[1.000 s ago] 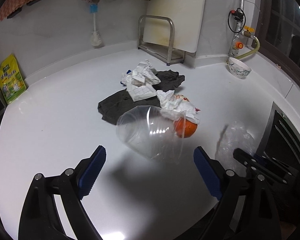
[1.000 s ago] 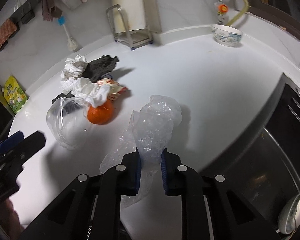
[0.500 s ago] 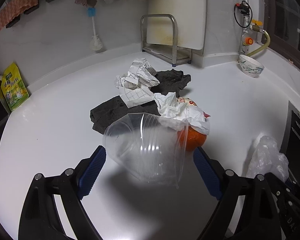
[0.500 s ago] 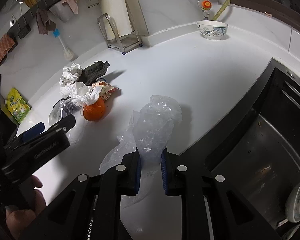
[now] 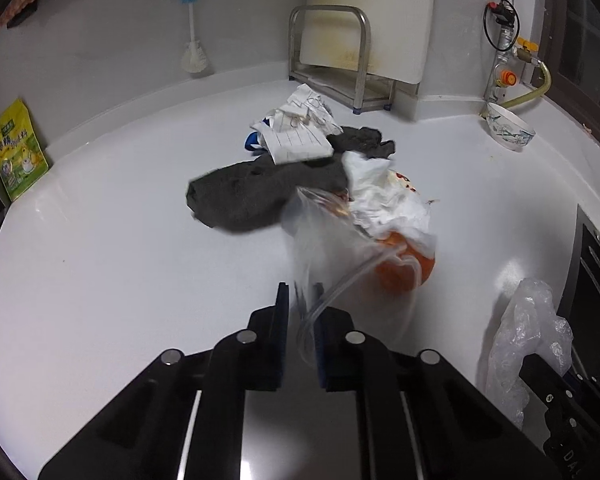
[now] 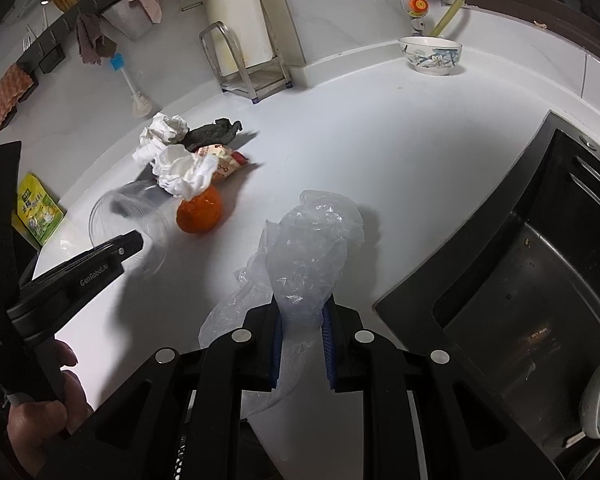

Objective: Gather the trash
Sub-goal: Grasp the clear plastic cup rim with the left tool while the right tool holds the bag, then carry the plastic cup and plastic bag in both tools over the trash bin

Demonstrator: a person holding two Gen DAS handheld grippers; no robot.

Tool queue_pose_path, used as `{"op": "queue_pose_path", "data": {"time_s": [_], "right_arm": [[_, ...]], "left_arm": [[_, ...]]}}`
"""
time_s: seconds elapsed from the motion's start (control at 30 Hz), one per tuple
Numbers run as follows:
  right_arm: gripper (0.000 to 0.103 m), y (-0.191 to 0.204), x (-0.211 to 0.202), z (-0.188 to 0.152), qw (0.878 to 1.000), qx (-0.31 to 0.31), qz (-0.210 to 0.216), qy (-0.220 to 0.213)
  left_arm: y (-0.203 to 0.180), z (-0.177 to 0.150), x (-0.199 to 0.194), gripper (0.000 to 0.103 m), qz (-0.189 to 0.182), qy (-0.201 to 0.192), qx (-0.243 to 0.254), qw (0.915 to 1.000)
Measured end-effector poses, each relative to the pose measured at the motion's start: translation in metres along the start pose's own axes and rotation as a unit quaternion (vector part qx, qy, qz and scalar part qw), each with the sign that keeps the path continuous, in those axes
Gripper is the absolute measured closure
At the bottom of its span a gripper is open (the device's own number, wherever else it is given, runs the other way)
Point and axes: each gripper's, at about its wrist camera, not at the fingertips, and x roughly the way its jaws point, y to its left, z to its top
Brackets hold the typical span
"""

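My left gripper (image 5: 302, 316) is shut on the rim of a clear plastic cup (image 5: 340, 256), which lies on its side on the white counter; it also shows in the right wrist view (image 6: 130, 220). Behind the cup are an orange (image 6: 199, 213), crumpled white tissue (image 5: 384, 200), a snack wrapper (image 6: 226, 162), a dark cloth (image 5: 260, 196) and crumpled lined paper (image 5: 300, 132). My right gripper (image 6: 302, 328) is shut on a clear plastic bag (image 6: 312, 256), held just above the counter near the sink.
A dark sink (image 6: 520, 280) lies to the right. A patterned bowl (image 6: 430, 55) stands at the back by the tap hose. A metal rack with a cutting board (image 5: 360, 60), a brush (image 5: 192, 40) and a yellow pouch (image 5: 16, 152) stand along the wall.
My left gripper moved forward and closed on the cup's rim; it was open around the cup before. My right gripper keeps holding the bag, shifted slightly.
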Motion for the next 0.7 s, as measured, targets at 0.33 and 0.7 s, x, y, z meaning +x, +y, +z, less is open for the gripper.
{"op": "queue_pose_path", "data": {"time_s": [0.33, 0.7], "right_arm": [[0.087, 0.015, -0.013, -0.005, 1.0, -0.009, 0.001, 0.003], [0.087, 0.034, -0.043, -0.022, 1.0, -0.022, 0.011, 0.005]], "left_arm": [[0.023, -0.004, -0.028, 0.098, -0.012, -0.006, -0.003, 0.9999], [0.045, -0.02, -0.062, 0.098, -0.009, -0.005, -0.012, 0.9999]]}}
